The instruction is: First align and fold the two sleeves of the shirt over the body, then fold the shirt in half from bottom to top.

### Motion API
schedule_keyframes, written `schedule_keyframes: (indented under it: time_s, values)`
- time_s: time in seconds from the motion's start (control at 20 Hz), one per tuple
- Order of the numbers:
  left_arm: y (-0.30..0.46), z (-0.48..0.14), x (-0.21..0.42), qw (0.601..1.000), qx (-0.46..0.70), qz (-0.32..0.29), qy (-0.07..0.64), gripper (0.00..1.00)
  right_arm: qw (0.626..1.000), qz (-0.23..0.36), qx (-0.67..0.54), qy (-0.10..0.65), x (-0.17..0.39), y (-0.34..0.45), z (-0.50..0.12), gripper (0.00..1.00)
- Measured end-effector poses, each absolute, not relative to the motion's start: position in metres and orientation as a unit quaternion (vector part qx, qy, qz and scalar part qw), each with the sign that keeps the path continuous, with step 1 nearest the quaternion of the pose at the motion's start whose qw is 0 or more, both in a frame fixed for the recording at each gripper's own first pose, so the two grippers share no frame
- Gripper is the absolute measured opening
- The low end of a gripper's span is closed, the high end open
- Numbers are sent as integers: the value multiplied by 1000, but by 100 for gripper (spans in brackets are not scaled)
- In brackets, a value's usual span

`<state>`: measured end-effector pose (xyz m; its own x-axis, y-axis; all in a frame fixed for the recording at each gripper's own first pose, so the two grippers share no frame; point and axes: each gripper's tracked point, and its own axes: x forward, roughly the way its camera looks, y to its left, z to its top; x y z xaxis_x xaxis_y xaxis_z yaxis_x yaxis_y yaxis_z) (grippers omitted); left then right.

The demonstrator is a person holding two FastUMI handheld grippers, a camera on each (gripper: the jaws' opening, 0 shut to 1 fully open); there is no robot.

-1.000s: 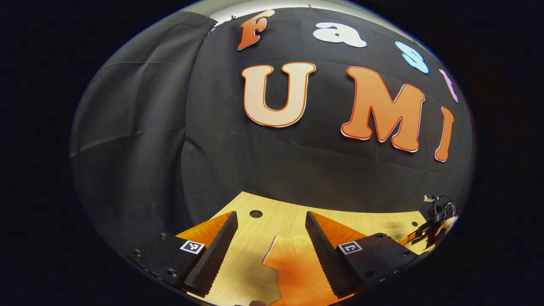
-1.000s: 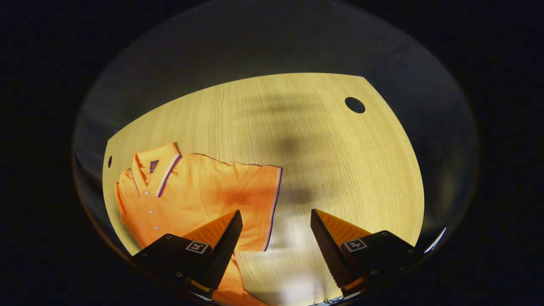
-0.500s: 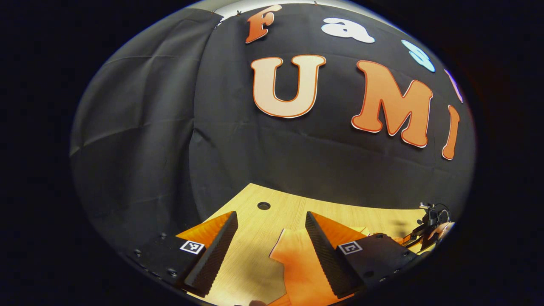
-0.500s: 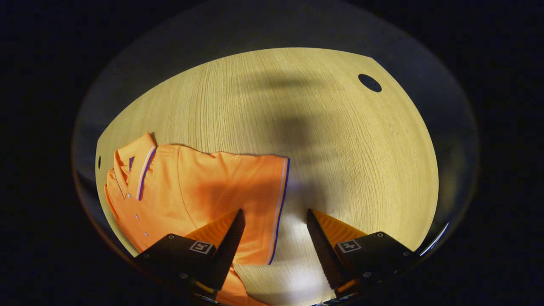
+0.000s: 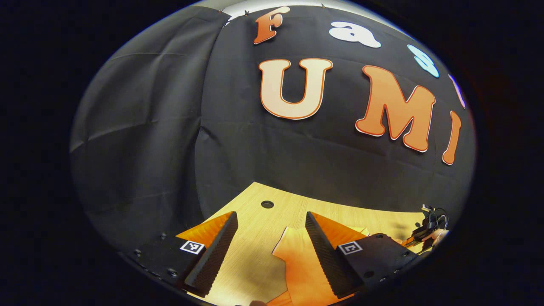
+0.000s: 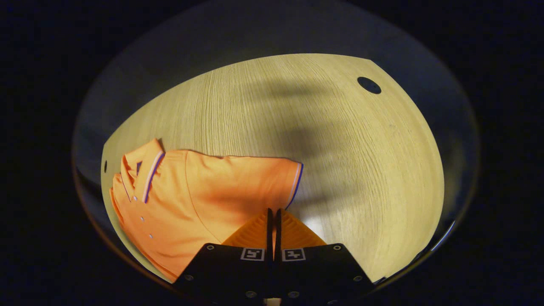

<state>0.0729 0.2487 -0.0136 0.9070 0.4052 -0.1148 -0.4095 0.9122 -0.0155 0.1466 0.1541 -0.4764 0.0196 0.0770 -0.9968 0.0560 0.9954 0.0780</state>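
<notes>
Polo shirt (image 6: 199,199), orange knit with striped trim on collar and sleeve cuffs, lies flat on the wood-grain counter (image 6: 340,140), collar toward the left edge in the right gripper view, one short sleeve (image 6: 272,178) spread out toward the middle. Handling, judged: light, limp, no stiffness, so it drapes and drags if lifted from one point; knit surface should give decent friction against the ribbed pads; not fragile. Best hold is probably the sleeve cuff or hem edge, pinching a single layer, then carrying it low over the body so the fold line stays straight. Right claw (image 6: 272,221) has its fingers clenched together at the sleeve's lower edge near the cuff; whether fabric is actually pinched between them I cannot tell. Left claw (image 5: 270,250) is released, fingers wide apart, hovering low over the counter with the other sleeve (image 5: 297,255) lying between them and partly under the right-hand finger; nothing held. The other gripper, with the hand holding it, shows far off at the right rim of the left gripper view. Counter is smooth, pale, with round cable holes (image 6: 369,85) near the corners, so fabric likely slides easily. Black cloth wall (image 5: 170,127) encloses the booth behind the counter.
</notes>
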Motion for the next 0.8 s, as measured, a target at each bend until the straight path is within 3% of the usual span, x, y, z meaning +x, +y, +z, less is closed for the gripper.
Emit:
schedule_keyframes:
  time_s: [0.3,0.8]
  values:
    - [270,1,76,983,-15,174,49,98,750,3,64,658,159,179,-423,1]
    - [327,24,62,991,-9,126,38,98,790,63,21,610,151,288,-347,0]
